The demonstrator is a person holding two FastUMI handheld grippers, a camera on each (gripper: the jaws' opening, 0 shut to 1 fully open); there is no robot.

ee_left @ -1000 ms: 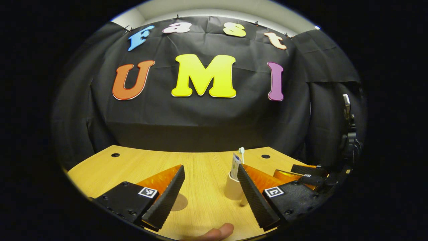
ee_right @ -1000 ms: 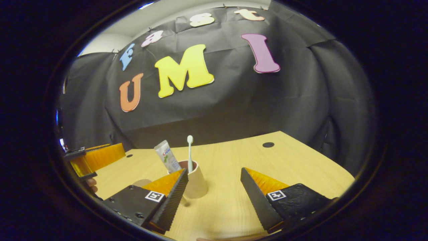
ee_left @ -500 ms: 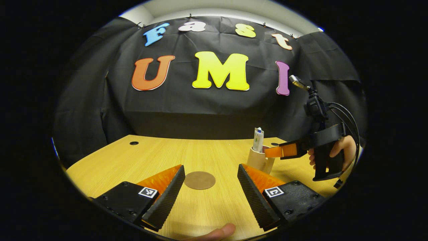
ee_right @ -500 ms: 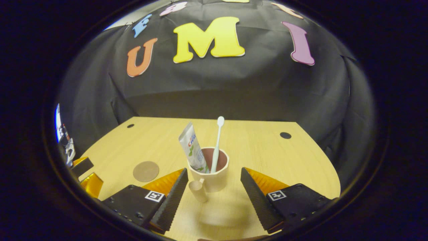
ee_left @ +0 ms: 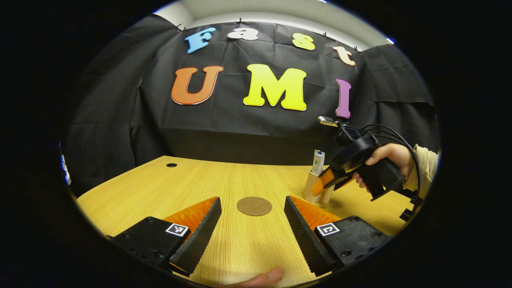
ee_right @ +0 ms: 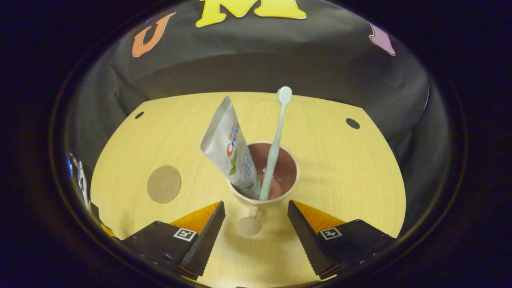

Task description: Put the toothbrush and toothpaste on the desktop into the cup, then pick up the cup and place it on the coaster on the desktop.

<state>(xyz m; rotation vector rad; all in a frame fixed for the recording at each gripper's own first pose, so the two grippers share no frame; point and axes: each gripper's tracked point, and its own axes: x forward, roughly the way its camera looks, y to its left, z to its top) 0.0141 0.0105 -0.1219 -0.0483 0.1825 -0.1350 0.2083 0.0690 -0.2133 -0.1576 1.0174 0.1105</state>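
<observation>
A beige cup (ee_right: 294, 186) with a dark red inside stands on the wooden desk, seen from above in the right gripper view. A silver toothpaste tube (ee_right: 230, 146) leans at its left and a pale toothbrush (ee_right: 276, 138) stands in it, head up. My right gripper (ee_right: 256, 236) is open, hovering over the cup's near side, with the cup's handle (ee_right: 248, 225) between its fingers. In the left gripper view, the round brown coaster (ee_left: 254, 206) lies just ahead of my open left gripper (ee_left: 252, 236). The cup (ee_left: 311, 193) with the toothpaste (ee_left: 319, 161) stands to its right, the right gripper (ee_left: 325, 184) tilted over it.
The coaster (ee_right: 164, 184) lies flat to the left of the cup. Small dark holes sit near the desk's far corners (ee_right: 353, 123) (ee_left: 171, 165). A hand (ee_left: 390, 158) holds the right gripper. A fingertip (ee_left: 262, 277) shows at the near edge. Black cloth walls the desk.
The right gripper has moved in over the cup and tipped down, so the cup's handle now lies between its fingers. The left gripper has swung left, bringing the coaster ahead of it.
</observation>
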